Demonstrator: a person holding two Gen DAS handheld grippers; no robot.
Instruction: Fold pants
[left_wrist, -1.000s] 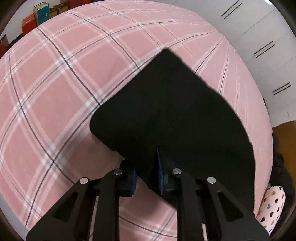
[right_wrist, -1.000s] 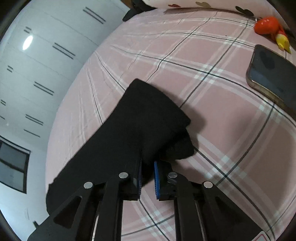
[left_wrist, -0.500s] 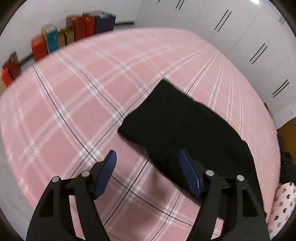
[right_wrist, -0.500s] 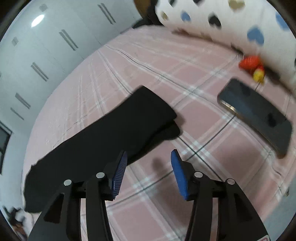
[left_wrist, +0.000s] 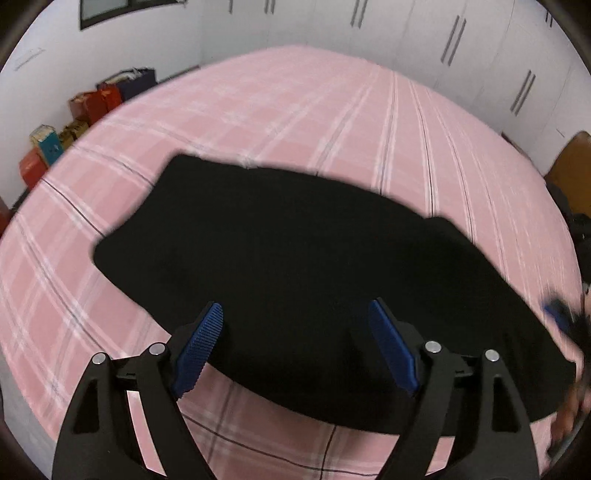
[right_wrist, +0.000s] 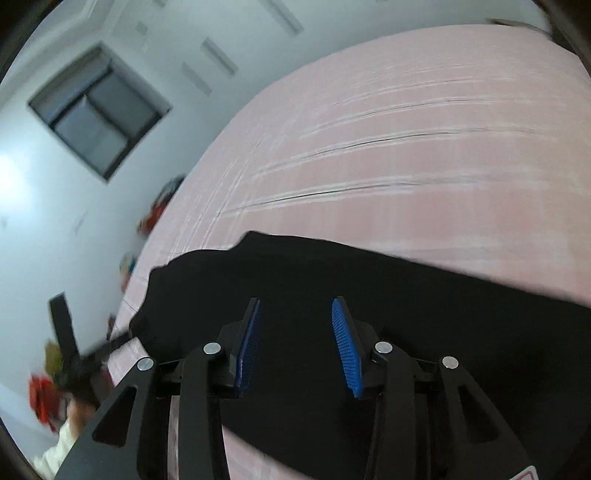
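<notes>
The black pants lie flat in a long folded band on the pink plaid bed, stretching across its near part, with bare sheet beyond them toward the far edge; the left tongs hover over the band's near edge with blue pads spread wide, holding nothing. The right tongs hang above the pants as well, parted about halfway and empty; this view is blurred.
</notes>
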